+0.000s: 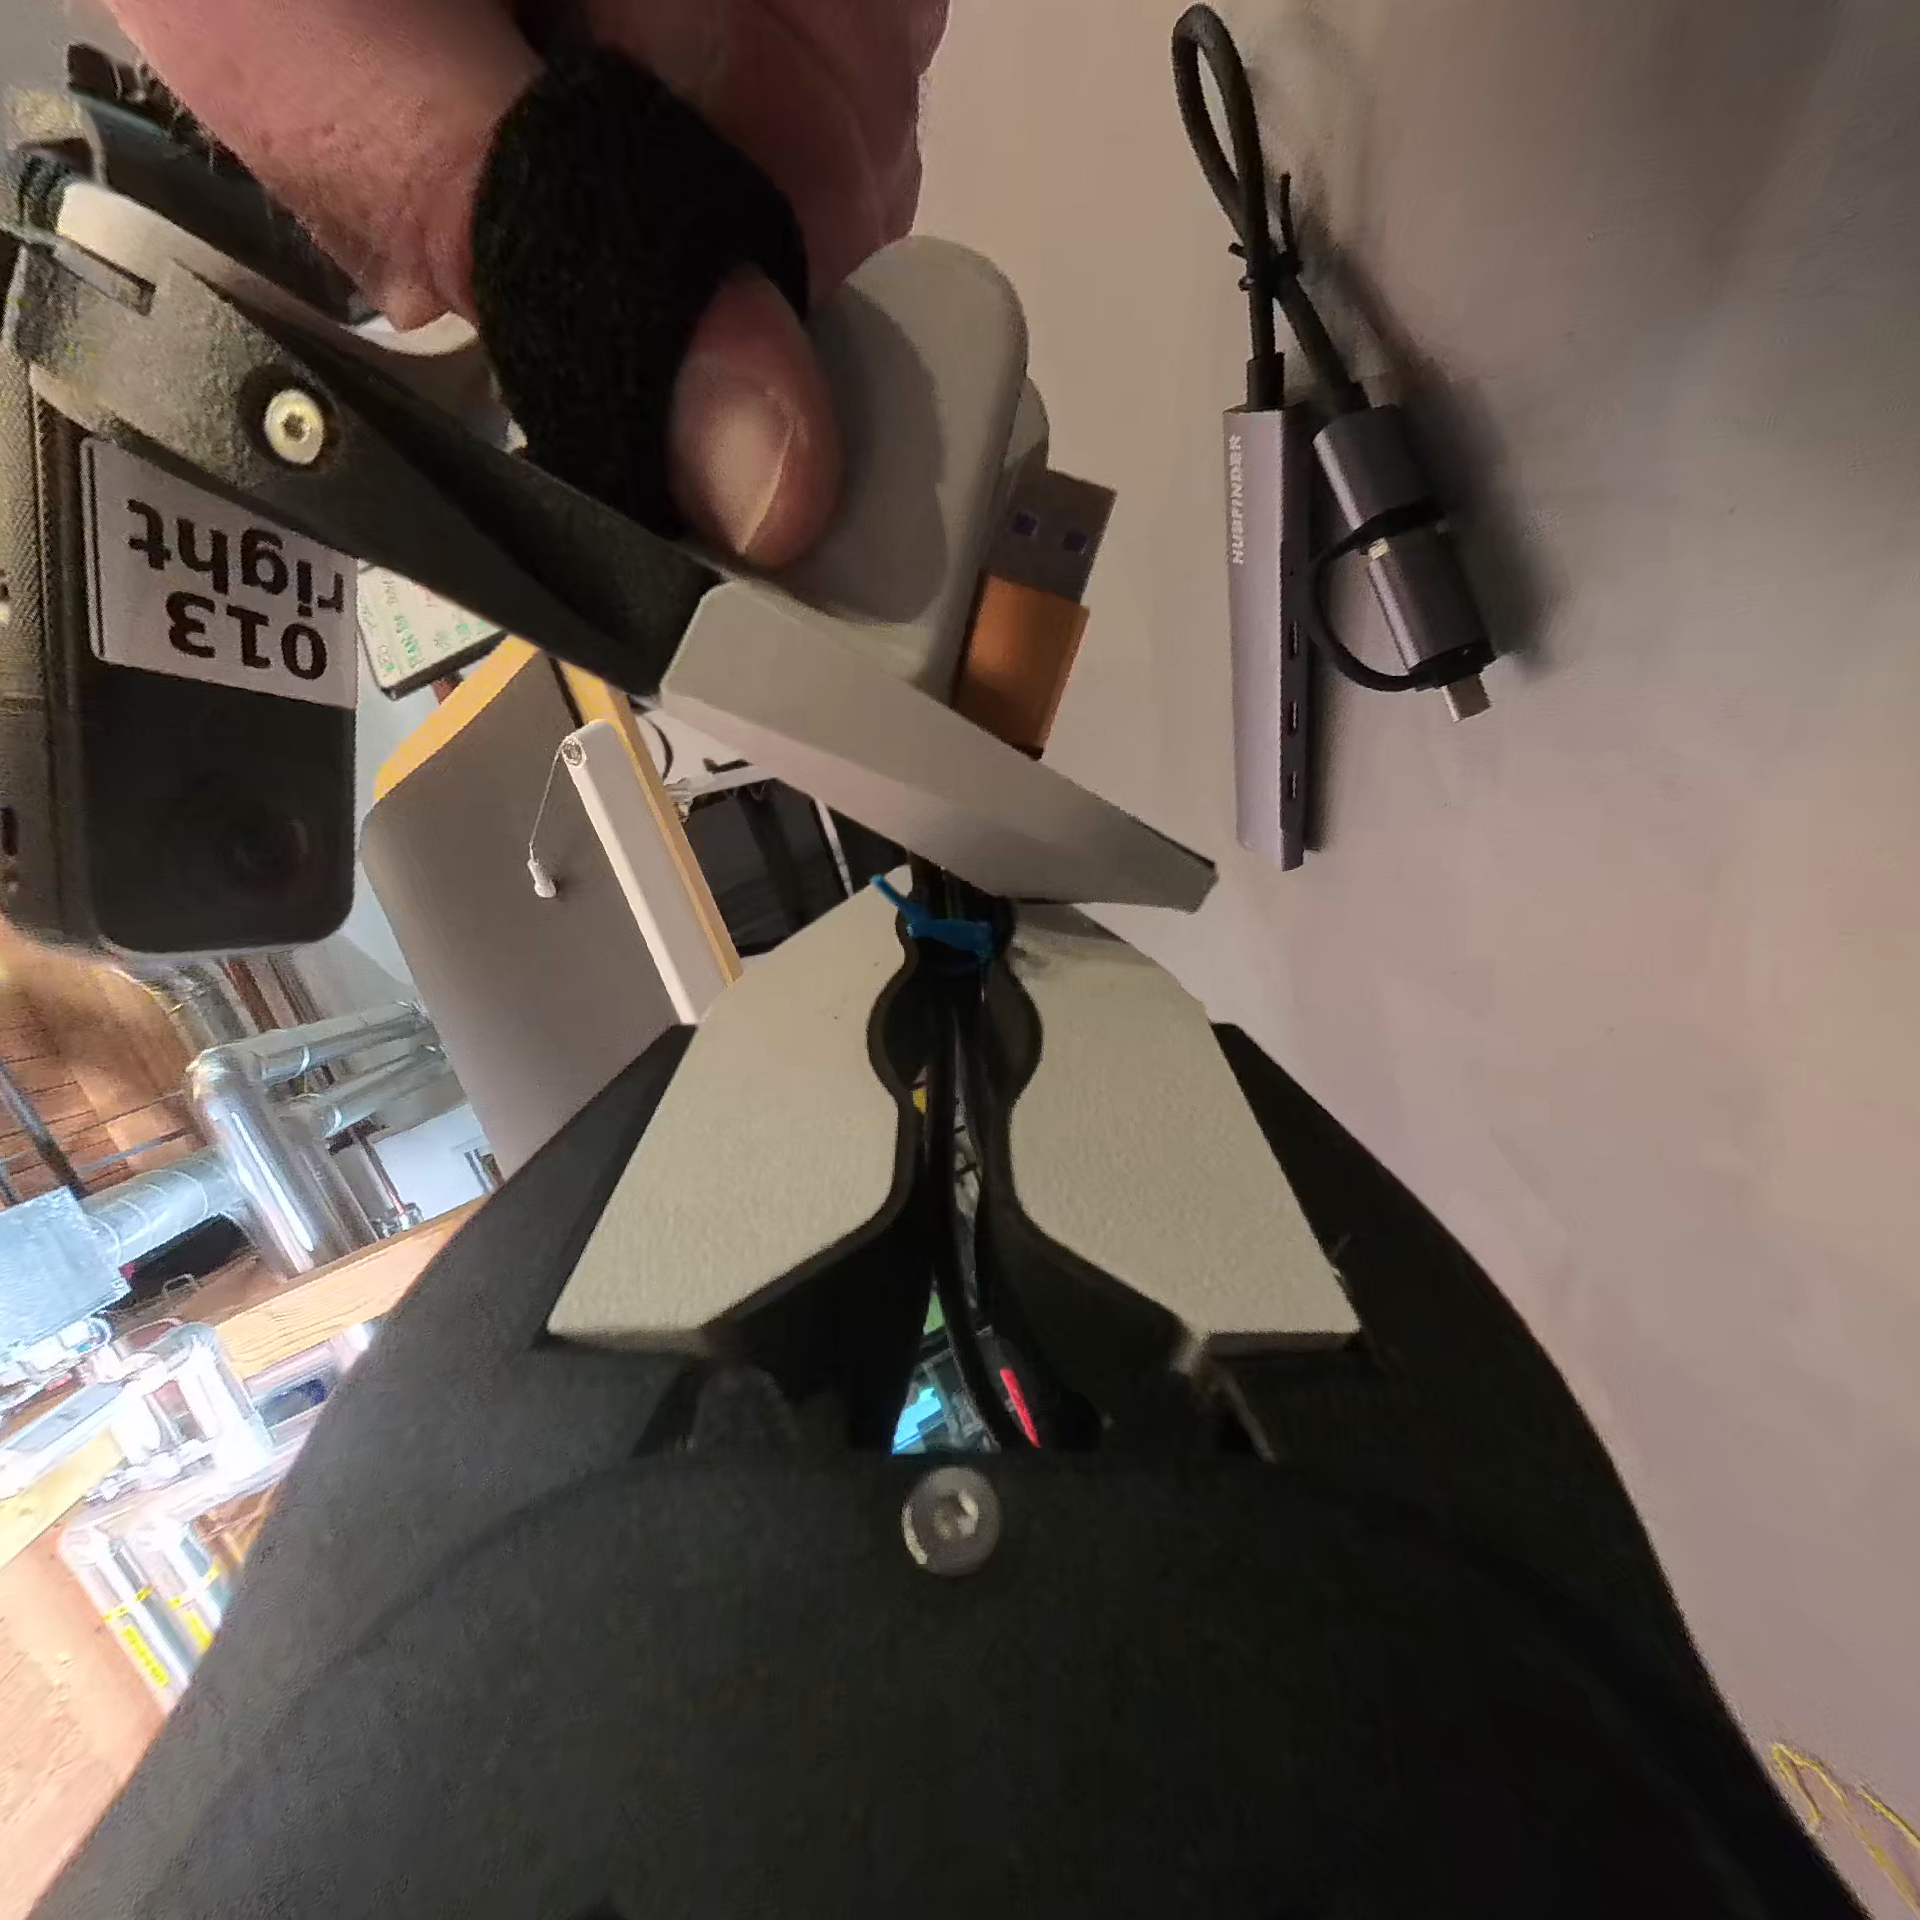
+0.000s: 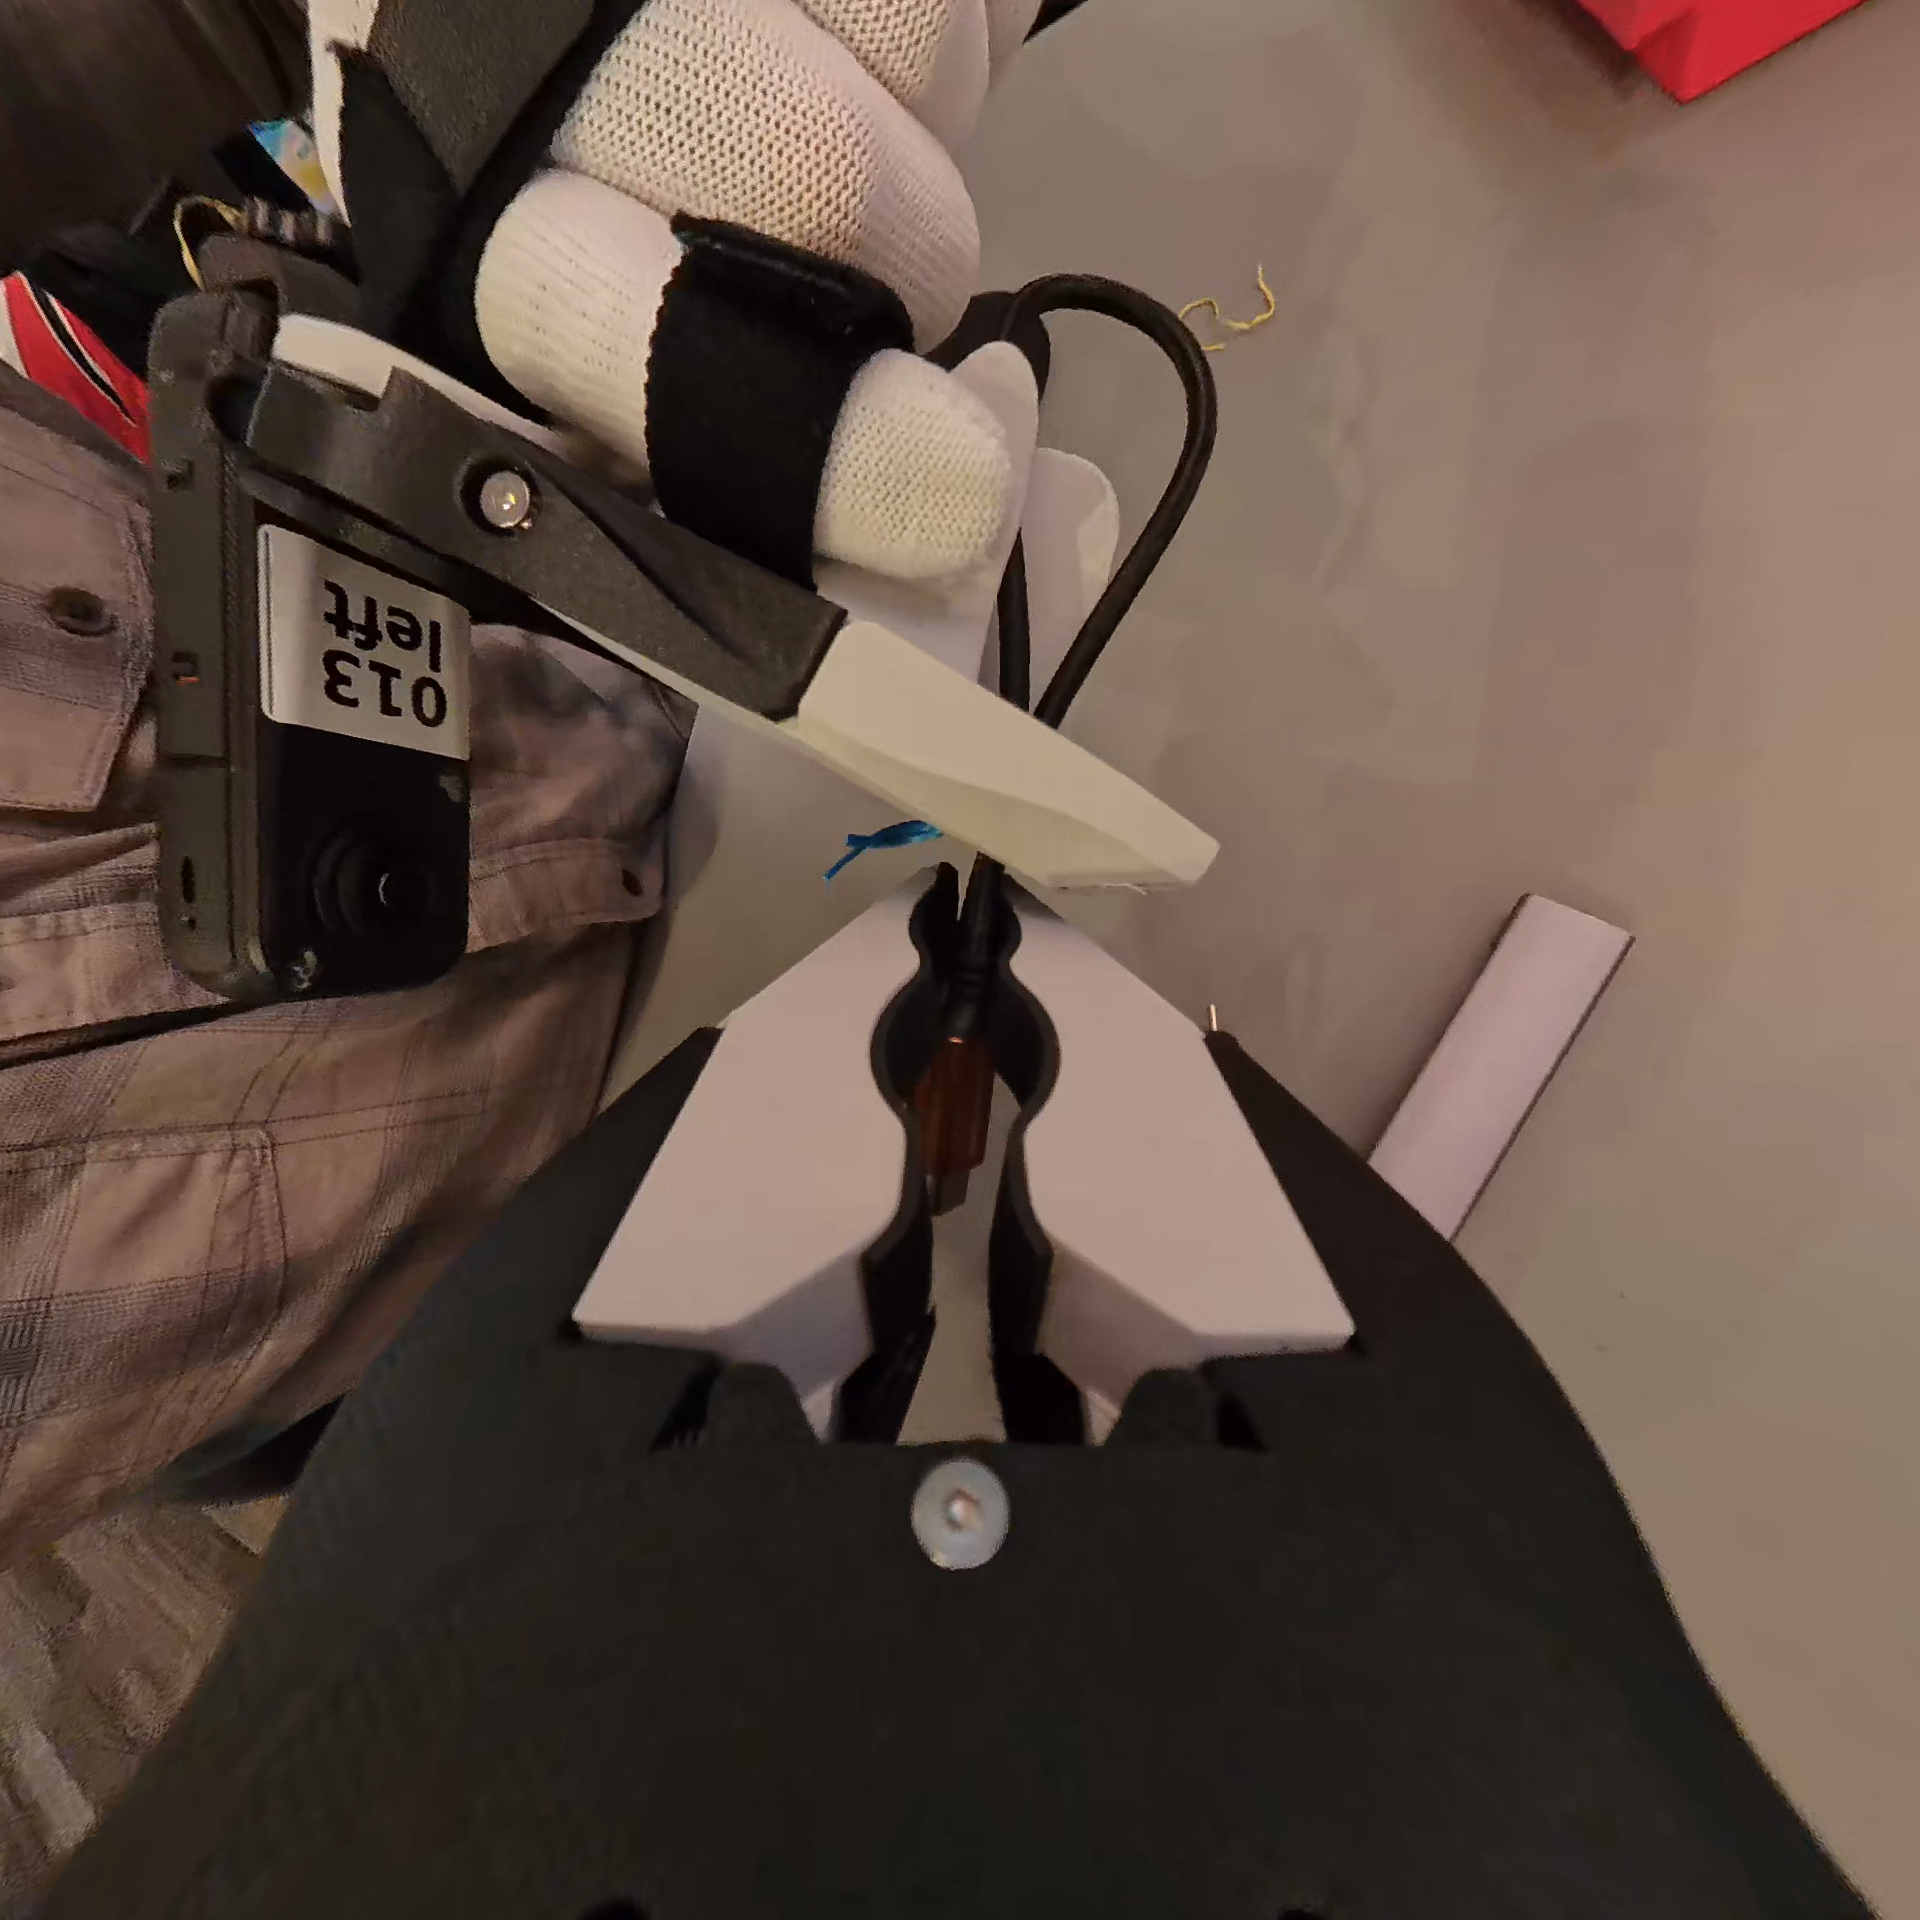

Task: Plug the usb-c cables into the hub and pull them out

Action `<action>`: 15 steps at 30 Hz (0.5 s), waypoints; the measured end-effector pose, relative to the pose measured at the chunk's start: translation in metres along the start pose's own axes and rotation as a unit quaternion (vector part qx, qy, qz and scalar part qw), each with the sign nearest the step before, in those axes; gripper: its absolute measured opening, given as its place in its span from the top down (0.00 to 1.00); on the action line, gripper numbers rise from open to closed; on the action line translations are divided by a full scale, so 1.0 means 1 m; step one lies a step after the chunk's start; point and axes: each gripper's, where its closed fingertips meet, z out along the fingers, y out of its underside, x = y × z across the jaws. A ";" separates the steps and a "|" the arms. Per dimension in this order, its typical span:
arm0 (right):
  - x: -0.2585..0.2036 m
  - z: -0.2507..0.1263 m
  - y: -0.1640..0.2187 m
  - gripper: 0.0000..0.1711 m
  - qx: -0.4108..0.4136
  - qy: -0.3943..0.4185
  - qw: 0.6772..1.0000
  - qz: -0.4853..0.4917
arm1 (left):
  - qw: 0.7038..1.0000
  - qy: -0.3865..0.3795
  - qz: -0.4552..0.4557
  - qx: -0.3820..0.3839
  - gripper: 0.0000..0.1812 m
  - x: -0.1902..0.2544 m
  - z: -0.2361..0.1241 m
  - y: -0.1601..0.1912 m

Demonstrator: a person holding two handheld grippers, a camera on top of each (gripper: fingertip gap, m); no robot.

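Both tools pinch one black cable in mid-air.
The left tool (image 1: 951,971) is clamped on the cable (image 2: 1164,499), the right tool (image 2: 961,997) on its orange plug (image 2: 951,1107) — the hub (image 1: 1273,634) lies apart on the worktop (image 1: 1558,1143). Opposing pulls could wrench the plug crooked.

Hub (image 1: 1270,623): brushed grey metal, matt. Its cable (image 1: 1226,187): braided cloth. Glove (image 2: 769,135): white knit. Table (image 1: 1610,1039): smooth, matt.

Grey hub (image 1: 1273,634), black cable (image 2: 1164,488), orange plug (image 1: 1023,660)
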 end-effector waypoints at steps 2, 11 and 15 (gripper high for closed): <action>0.000 -0.001 0.000 1.00 0.004 -0.003 1.000 0.002 | 1.000 0.009 -0.006 -0.001 0.96 0.001 0.000 0.002; 0.000 -0.002 -0.004 1.00 0.019 -0.002 1.000 0.001 | 1.000 0.015 -0.024 -0.010 0.98 0.000 -0.002 0.011; 0.002 -0.002 0.005 1.00 0.004 0.006 1.000 0.001 | 0.998 0.027 -0.030 -0.040 0.99 0.003 -0.001 0.024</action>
